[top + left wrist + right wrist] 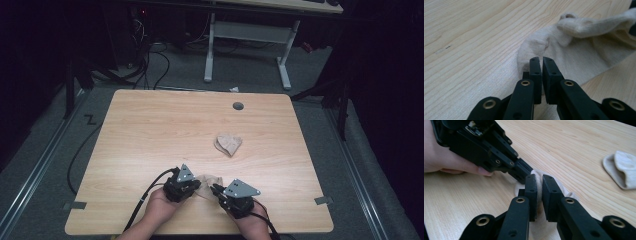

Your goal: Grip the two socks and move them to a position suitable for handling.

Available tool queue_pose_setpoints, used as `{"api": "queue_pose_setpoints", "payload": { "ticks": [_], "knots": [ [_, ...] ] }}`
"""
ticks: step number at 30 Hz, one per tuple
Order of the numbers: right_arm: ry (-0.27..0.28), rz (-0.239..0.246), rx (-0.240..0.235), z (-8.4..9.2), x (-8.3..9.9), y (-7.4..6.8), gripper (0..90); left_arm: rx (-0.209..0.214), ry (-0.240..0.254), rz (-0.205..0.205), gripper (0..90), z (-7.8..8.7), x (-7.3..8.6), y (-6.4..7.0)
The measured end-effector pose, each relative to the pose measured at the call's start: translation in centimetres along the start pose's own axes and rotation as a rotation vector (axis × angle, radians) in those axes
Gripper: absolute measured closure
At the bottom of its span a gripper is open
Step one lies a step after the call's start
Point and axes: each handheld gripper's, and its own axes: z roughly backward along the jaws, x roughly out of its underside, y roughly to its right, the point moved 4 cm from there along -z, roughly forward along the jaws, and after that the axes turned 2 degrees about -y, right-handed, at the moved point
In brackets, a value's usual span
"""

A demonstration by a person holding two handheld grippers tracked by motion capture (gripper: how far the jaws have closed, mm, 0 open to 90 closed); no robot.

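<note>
Right now the big wooden table (150,130) lies under me, pale and wide. Near its middle, out toward one o'clock from my hands, sits a folded sock (228,144), well apart from me. I can see it in my right gripper view too, off at three o'clock.

Between my two hands, at the near edge of the table, lies the beige sock (206,181) I am working on. It rests flat on the wood, partly bunched up.

My left gripper (541,60) sits at the nine o'clock end of that sock. Its jaws are together and only a thin slit shows between them. They are at the sock's edge, but I cannot tell if any cloth is caught in them.

My right gripper (539,178) sits at the three o'clock end. Its jaws are clamped on a rolled bit of the beige sock, which bulges up between them. My two grippers almost touch at their tips.
</note>
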Motion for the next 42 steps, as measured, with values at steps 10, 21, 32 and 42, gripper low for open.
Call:
{"api": "queue_pose_setpoints", "payload": {
  "ticks": [10, 21, 32, 42],
  "knots": [
    [-0.018, -0.049, 0.04, 0.8, 1.3, 1.9, 82.6, -0.034, -0.023, -0.007, 84.3, 1.1, 0.8, -0.6],
    [-0.012, -0.122, 0.123, 1.8, 1.8, 5.0, 75.1, -0.086, 0.025, -0.011, 76.1, 3.4, 0.9, -0.8],
    [-0.203, -0.089, 0.069, -2.6, 2.9, 4.9, 81.2, -0.086, -0.04, -0.005, 70.2, 2.1, 1.6, -1.7],
    [-0.193, -0.045, 0.018, -1.0, 3.2, 2.2, 77.6, -0.085, -0.068, -0.026, 67.0, 4.4, 2.8, -0.4]
  ]
}}
